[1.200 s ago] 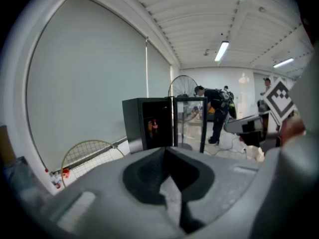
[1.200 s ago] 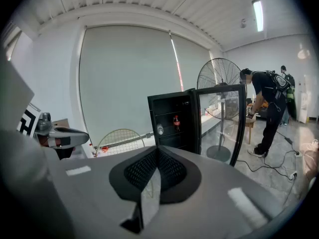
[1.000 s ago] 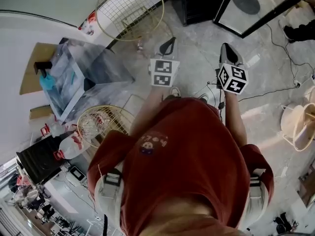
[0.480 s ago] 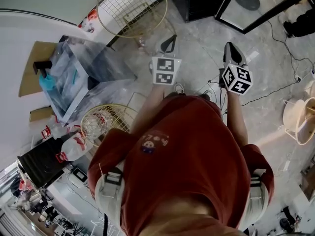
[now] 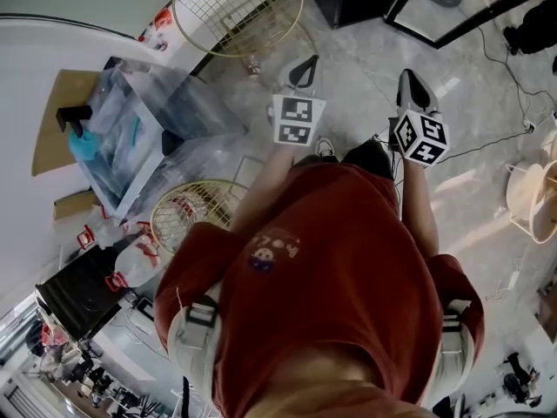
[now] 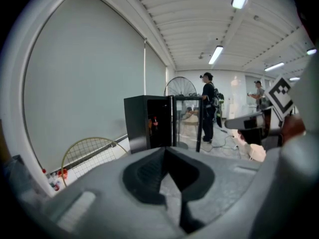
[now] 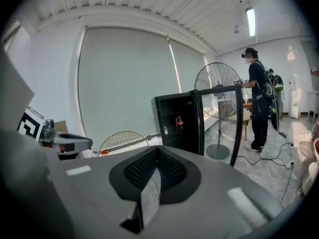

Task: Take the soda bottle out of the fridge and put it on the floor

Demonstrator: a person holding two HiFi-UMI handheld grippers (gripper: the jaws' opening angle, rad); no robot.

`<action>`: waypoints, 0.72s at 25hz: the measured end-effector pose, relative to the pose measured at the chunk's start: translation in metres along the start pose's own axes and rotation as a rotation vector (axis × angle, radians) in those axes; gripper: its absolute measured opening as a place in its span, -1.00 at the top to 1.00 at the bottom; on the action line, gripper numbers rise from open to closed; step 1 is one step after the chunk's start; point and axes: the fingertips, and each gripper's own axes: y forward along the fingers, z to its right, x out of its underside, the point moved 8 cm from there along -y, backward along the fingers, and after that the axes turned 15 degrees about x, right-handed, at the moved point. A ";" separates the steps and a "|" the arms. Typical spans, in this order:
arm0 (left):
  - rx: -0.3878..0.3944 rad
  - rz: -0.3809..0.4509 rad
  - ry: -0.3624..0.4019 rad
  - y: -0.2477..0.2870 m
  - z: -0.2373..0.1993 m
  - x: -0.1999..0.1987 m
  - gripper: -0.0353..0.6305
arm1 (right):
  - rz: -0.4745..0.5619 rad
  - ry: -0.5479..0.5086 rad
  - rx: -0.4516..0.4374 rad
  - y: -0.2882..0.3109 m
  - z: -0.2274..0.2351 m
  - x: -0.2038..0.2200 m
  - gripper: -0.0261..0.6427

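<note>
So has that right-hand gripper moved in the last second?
Cannot tell. The right gripper sits about as far below the fridge door as before; the whole head view shifted.

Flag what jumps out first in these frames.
The black fridge stands straight ahead, its glass door swung open, with a soda bottle on a shelf. Nearer, the left gripper and right gripper are shut and empty, held out over the floor.
</note>
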 end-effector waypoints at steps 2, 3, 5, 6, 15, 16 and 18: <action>0.002 0.000 0.001 -0.001 0.000 0.002 0.89 | -0.003 -0.003 0.004 -0.001 0.000 0.003 0.92; 0.004 0.001 0.002 -0.001 -0.001 0.003 0.89 | -0.004 -0.006 0.006 0.000 0.000 0.003 0.92; 0.005 0.002 0.002 0.000 -0.003 0.002 0.89 | -0.005 -0.012 0.009 0.002 0.000 0.003 0.92; 0.005 0.004 0.002 0.000 -0.004 0.002 0.89 | -0.005 -0.017 0.009 0.003 -0.001 0.002 0.92; 0.001 0.004 -0.001 0.031 -0.005 -0.008 0.89 | -0.004 -0.071 0.001 0.024 0.017 -0.004 0.92; 0.003 0.000 -0.001 0.038 -0.004 -0.010 0.89 | -0.008 -0.064 0.003 0.028 0.023 -0.005 0.92; 0.005 -0.009 -0.001 0.052 -0.002 -0.014 0.89 | -0.012 -0.057 0.014 0.037 0.036 -0.007 0.92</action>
